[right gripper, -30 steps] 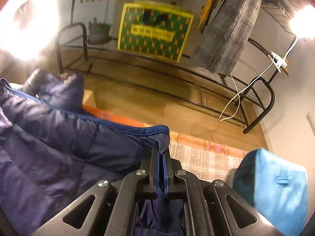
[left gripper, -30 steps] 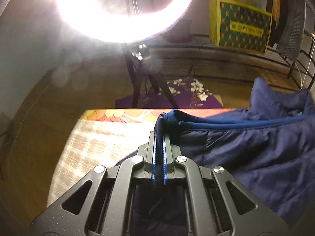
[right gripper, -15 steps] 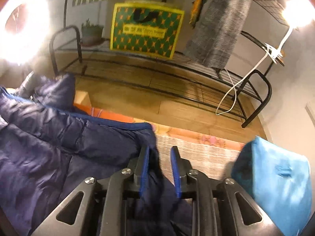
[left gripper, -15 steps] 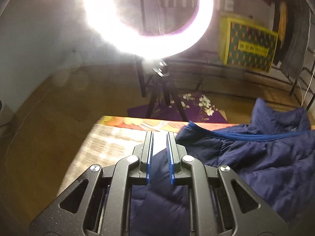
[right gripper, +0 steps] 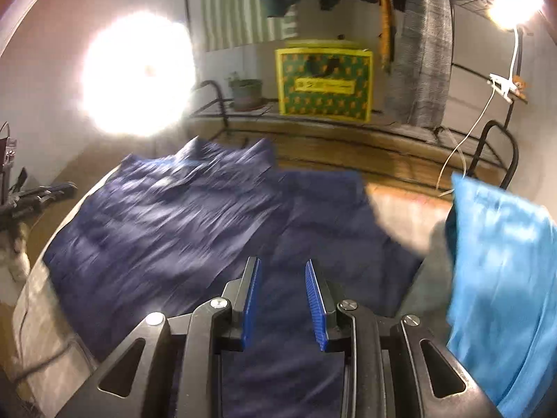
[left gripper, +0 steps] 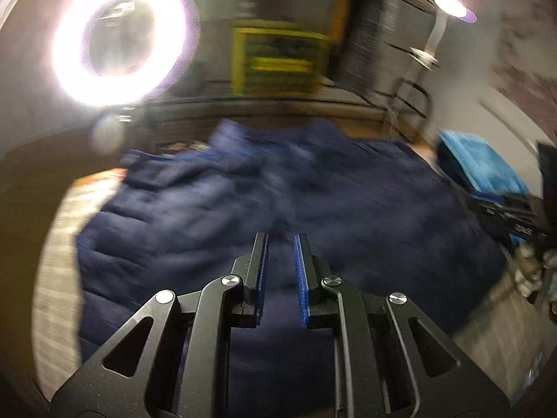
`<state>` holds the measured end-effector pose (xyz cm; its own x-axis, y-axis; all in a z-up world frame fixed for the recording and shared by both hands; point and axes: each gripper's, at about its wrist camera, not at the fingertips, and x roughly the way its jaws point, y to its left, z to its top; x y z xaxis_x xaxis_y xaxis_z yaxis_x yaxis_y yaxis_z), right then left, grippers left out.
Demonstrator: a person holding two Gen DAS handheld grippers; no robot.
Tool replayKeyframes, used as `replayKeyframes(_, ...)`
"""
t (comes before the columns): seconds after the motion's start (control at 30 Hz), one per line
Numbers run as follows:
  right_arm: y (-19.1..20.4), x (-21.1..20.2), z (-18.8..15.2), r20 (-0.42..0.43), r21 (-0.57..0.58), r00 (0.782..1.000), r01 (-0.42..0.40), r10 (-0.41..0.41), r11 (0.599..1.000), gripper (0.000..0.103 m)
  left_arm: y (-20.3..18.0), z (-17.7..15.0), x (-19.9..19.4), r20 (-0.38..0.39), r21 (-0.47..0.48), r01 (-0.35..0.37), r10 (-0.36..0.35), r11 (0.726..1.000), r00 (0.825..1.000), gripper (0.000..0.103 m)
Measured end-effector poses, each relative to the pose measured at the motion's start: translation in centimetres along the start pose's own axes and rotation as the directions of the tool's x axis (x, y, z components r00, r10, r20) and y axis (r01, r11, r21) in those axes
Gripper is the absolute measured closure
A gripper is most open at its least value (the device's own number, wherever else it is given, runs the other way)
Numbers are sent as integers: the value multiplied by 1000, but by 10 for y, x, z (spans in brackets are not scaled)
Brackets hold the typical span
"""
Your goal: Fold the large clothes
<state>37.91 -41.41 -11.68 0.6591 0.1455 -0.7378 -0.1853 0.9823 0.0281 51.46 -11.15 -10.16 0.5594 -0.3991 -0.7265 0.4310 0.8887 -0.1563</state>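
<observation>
Navy quilted jacket (right gripper: 167, 223) is spread on the table, one fold judged laid. Blue garment (right gripper: 497, 278) sits beside it. Left gripper (left gripper: 280, 240) and right gripper (right gripper: 282, 264) are released, empty; a fresh edge must be regrasped next.

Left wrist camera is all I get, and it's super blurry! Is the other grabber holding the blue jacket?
Observer: No. The right gripper is open with nothing pinched between its pads. The navy jacket lies spread out below it.
Operator: What's at the back that's too smeary for me to see?
Observer: A potted plant stands on the black rack, just left of the yellow-and-green box.
</observation>
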Motion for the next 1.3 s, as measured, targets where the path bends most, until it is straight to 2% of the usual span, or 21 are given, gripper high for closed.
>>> replayKeyframes(0.1, 3, 1, -26, -39, 41, 999, -13, 14, 999, 76, -38, -20, 19, -46, 88, -8, 12, 996, 999, 89)
replayKeyframes(0.13, 2, 3, -32, -54, 52, 998, -11, 14, 999, 77, -45, -29, 30, -59, 115, -34, 41, 993, 997, 89)
replayKeyframes(0.23, -3, 12, -48, -92, 71, 995, 32, -25, 997, 76, -44, -44, 61, -123, 128, -78, 94, 989, 988, 89)
replayKeyframes(0.37, -13, 24, -63, -130, 79, 990, 70, -59, 994, 78, -44, -50, 73, -89, 174, -99, 116, 980, 989, 89)
replayKeyframes(0.47, -16, 18, -61, -132, 105, 990, 65, -51, 992, 79, -42, -43, 62, -127, 131, -73, 90, 989, 988, 89)
replayKeyframes(0.53, -21, 4, -58, -104, 163, 995, 27, -10, 986, 77, -37, -39, 45, -103, 106, -58, 69, 993, 992, 89)
replayKeyframes(0.67, -35, -37, -67, -23, 288, 999, -16, 24, 958, 63, -30, -29, 13, -55, 53, -25, 28, 998, 998, 89)
replayKeyframes(0.77, -48, -60, -88, 12, 416, 999, -53, 53, 908, 48, -24, -21, 0, -30, 9, 16, -16, 1000, 999, 89)
replayKeyframes(0.87, -57, -70, -111, 17, 532, 997, -72, 74, 844, 39, -27, -21, -4, -25, -6, 46, -46, 999, 999, 89)
replayKeyframes(1.0, -64, -76, -144, 56, 650, 988, -144, 142, 746, 34, -42, -31, 6, -51, 14, 98, -97, 995, 994, 89)
replayKeyframes(1.17, -61, -55, -153, 38, 682, 984, -154, 176, 715, 34, -67, -51, 28, -95, 83, 114, -106, 990, 990, 89)
replayKeyframes(1.3, -59, -28, -149, 58, 722, 971, -202, 233, 661, 34, -79, -66, 51, -116, 190, 57, -36, 980, 993, 89)
